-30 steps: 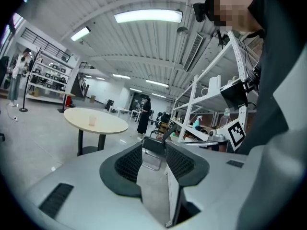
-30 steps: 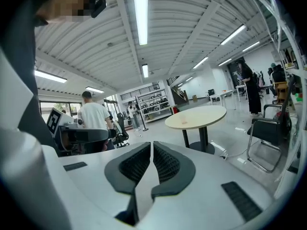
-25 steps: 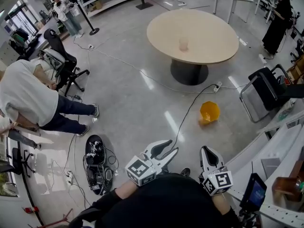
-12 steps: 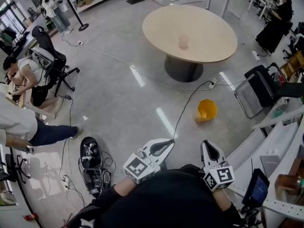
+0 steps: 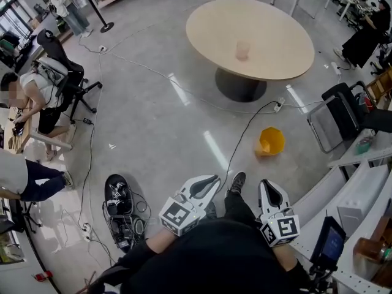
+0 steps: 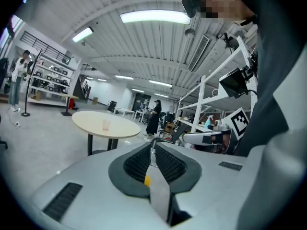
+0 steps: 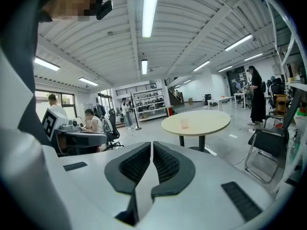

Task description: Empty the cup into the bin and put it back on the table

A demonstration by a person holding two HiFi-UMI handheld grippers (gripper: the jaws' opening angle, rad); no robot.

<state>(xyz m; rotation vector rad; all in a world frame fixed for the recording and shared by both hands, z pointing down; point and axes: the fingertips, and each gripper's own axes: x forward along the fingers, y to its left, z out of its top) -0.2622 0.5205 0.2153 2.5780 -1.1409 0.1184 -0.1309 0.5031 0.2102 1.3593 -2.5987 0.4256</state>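
Presently left tongs (image 5: 214, 179) and right tongs (image 5: 267, 184) are closed tight on nothing, far from the cup (image 5: 243, 49).

Bright, even light falls from ceiling strip lights (image 6: 154, 17), leaving white glare streaks on the glossy floor (image 5: 153, 133) near the counter (image 5: 282, 41), while fisheye bending curves every edge and dark vignetting rounds both gripper views' corners.
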